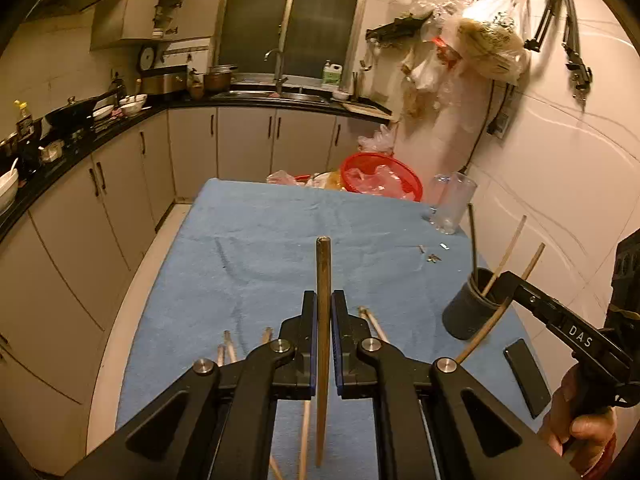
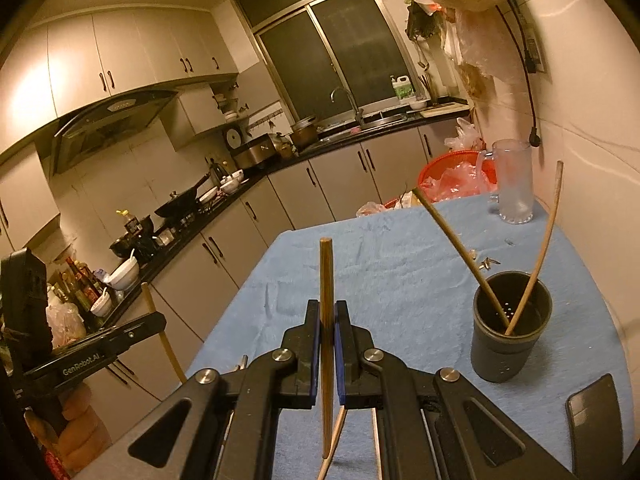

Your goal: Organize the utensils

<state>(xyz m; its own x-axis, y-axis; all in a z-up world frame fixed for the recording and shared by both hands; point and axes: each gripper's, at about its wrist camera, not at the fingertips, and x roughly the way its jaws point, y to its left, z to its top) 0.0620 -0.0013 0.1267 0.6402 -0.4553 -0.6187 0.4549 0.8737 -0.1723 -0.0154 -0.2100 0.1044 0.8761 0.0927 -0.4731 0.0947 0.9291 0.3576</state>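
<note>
A black L-shaped kitchen counter (image 1: pixel 120 124) runs down the left side and across the far wall, crowded with white bowls (image 1: pixel 134 105), a dark wok (image 1: pixel 70 114) and bottles, above pale grey cabinet doors (image 1: pixel 244 142). A steel sink with a curved tap (image 1: pixel 276 68) sits under the dark sliding window (image 1: pixel 290 16).

In the middle stands a table under a light blue towel-like cloth (image 1: pixel 280 232). Over it the left gripper (image 1: pixel 323 304) is pressed together on a brown wooden chopstick (image 1: pixel 323 264), held upright between its jaws. More pale wooden chopsticks (image 1: pixel 372 320) lie loose on the cloth beneath it.

The right gripper (image 2: pixel 327 312) likewise pinches a second brown wooden chopstick (image 2: pixel 326 272) upright.

Further right, a dark grey cylindrical utensil holder (image 2: pixel 510 340) stands on the cloth with two long chopsticks (image 2: pixel 536 264) leaning out of it. A black phone (image 2: pixel 596 428) lies just beside it at the near edge. At the far right end of the table are a clear plastic jug (image 2: pixel 514 184) and a red mesh basket (image 1: pixel 380 176) holding plastic bags. Bags (image 1: pixel 488 44) hang from hooks on the white tiled wall (image 1: pixel 560 152).
</note>
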